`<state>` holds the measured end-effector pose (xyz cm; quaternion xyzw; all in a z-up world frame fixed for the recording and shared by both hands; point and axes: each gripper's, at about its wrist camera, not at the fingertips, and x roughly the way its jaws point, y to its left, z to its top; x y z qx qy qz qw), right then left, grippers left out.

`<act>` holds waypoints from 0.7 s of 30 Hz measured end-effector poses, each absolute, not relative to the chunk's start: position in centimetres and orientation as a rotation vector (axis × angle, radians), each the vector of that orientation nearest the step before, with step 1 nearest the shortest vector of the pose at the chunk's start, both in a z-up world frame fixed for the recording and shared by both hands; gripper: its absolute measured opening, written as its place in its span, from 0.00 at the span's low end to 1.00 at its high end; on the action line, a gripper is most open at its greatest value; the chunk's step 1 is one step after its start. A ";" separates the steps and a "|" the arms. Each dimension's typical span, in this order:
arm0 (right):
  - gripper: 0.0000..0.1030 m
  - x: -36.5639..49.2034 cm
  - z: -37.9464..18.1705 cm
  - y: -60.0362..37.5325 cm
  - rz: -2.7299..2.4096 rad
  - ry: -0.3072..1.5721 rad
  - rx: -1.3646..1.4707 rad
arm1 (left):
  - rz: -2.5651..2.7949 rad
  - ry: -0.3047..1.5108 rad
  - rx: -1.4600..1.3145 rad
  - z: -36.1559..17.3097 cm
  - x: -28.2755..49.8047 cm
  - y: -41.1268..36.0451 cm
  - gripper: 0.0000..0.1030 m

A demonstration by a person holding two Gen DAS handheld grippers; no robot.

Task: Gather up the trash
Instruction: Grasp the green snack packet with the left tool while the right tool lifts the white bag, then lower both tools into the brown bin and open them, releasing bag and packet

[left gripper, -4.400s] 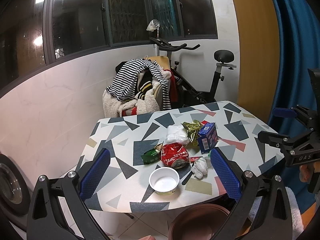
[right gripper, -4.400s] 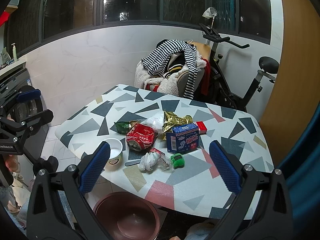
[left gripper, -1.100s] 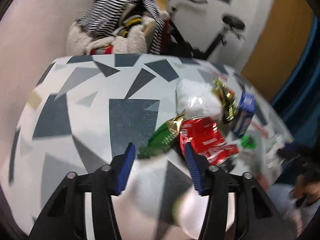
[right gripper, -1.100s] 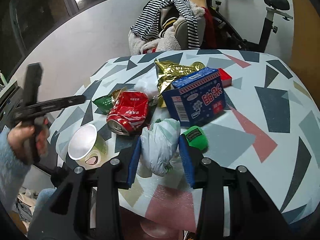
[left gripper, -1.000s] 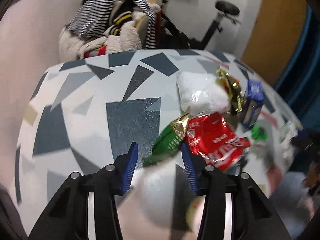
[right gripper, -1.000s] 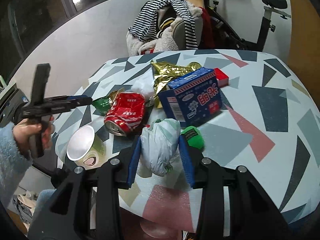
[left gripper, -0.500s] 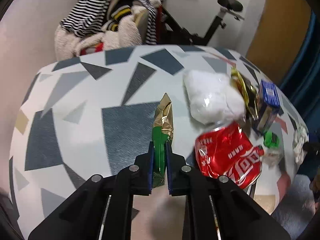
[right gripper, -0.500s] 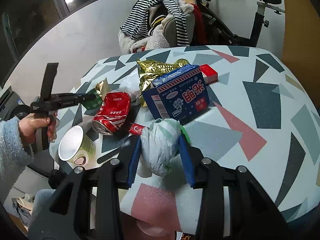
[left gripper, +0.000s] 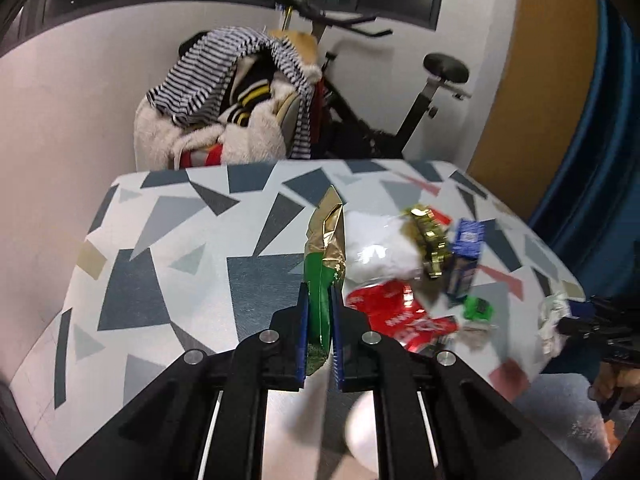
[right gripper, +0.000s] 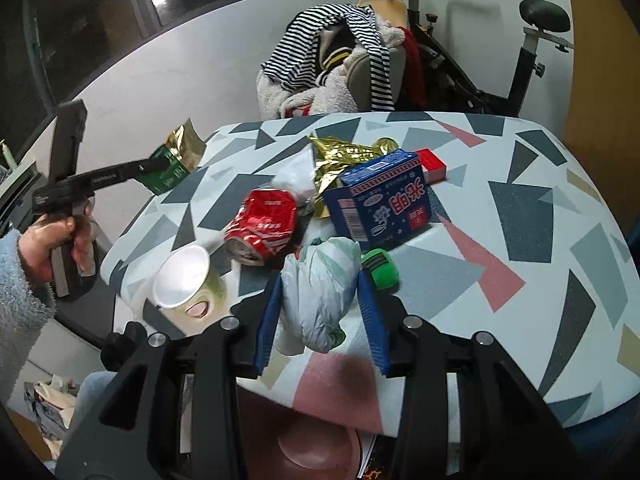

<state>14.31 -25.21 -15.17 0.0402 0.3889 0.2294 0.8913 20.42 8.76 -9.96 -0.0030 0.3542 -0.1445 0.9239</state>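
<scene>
Trash pickup is underway: left tool (left gripper: 319,320) is pinching a green wrapper (left gripper: 322,276) clear of the worktop (right gripper: 520,200), right tool (right gripper: 322,314) is clamping a crumpled bag (right gripper: 320,284). Both likely need carrying to the basin (right gripper: 316,448) below.

A chair (right gripper: 362,68) heaped with clothes (right gripper: 320,46) is seen behind the patterned table (right gripper: 560,216). An exercise bike (right gripper: 520,52) is placed beside it, against the white wall (right gripper: 192,64).

Table's (right gripper: 540,184) right half bare; blue box (right gripper: 384,200), can (right gripper: 262,224) crowd centre.
</scene>
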 end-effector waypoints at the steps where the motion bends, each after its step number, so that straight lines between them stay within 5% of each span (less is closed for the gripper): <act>1: 0.39 14.0 -15.1 -25.1 0.481 0.806 0.082 | -0.300 0.716 -0.006 -9.5 19.6 8.6 0.10; 21: 0.39 7.3 -16.5 -24.6 0.565 0.834 0.017 | -0.484 0.585 -0.041 -8.6 1.6 2.5 0.10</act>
